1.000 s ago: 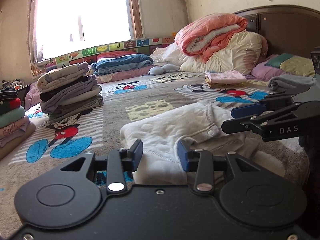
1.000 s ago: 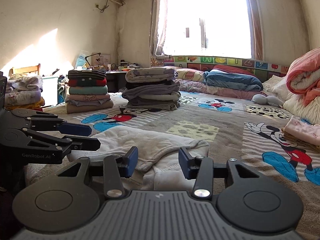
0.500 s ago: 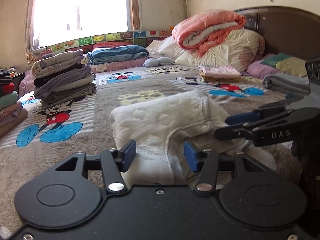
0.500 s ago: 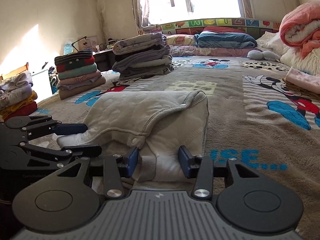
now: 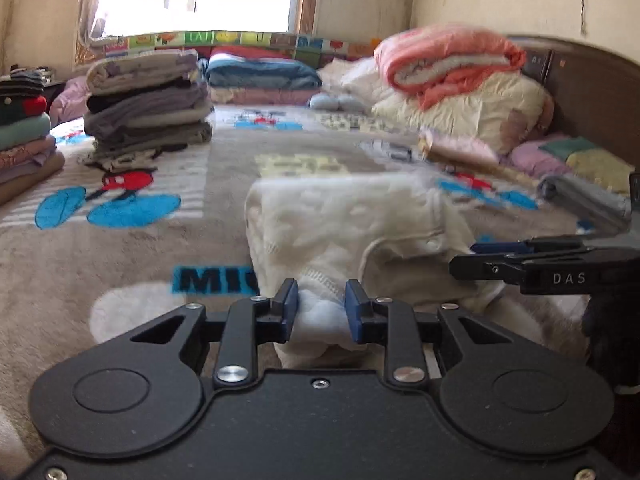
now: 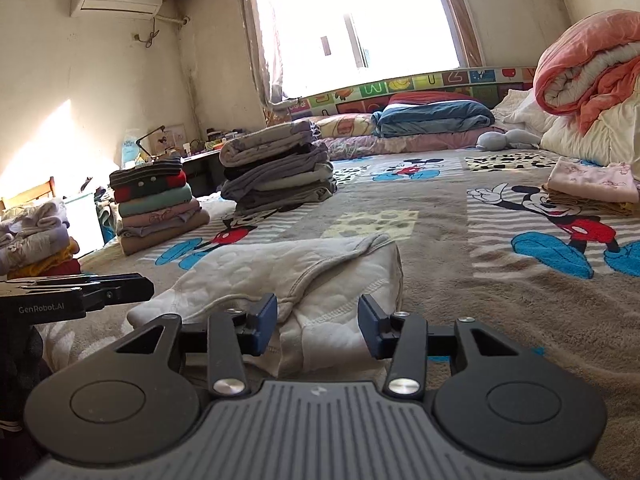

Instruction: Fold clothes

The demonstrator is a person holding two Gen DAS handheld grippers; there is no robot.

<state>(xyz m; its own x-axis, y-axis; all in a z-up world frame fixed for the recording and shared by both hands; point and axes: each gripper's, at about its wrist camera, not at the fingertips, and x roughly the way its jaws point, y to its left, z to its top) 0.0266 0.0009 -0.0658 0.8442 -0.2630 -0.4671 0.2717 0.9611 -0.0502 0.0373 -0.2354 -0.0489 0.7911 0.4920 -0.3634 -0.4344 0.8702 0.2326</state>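
A white quilted garment (image 5: pixel 340 224) lies partly folded on the cartoon-print blanket (image 5: pixel 120 240) in the middle of the bed, its near hem bunched toward both cameras. The left gripper (image 5: pixel 320 310) sits at that near edge with its blue pads pressed against a wad of the white cloth from both sides, narrowly parted and clamped on it. The right gripper (image 6: pixel 316 326) is just at the other side of the same hem; its pads stand wide apart, the cloth lies between them, and neither pad visibly squeezes it. Each gripper shows in the other's view, close beside the garment. Farther off, two stacks of folded clothes (image 6: pixel 276 172) stand on the blanket toward the window (image 6: pixel 360 20), and a rolled orange quilt (image 5: pixel 448 60) rests on pillows by the headboard.
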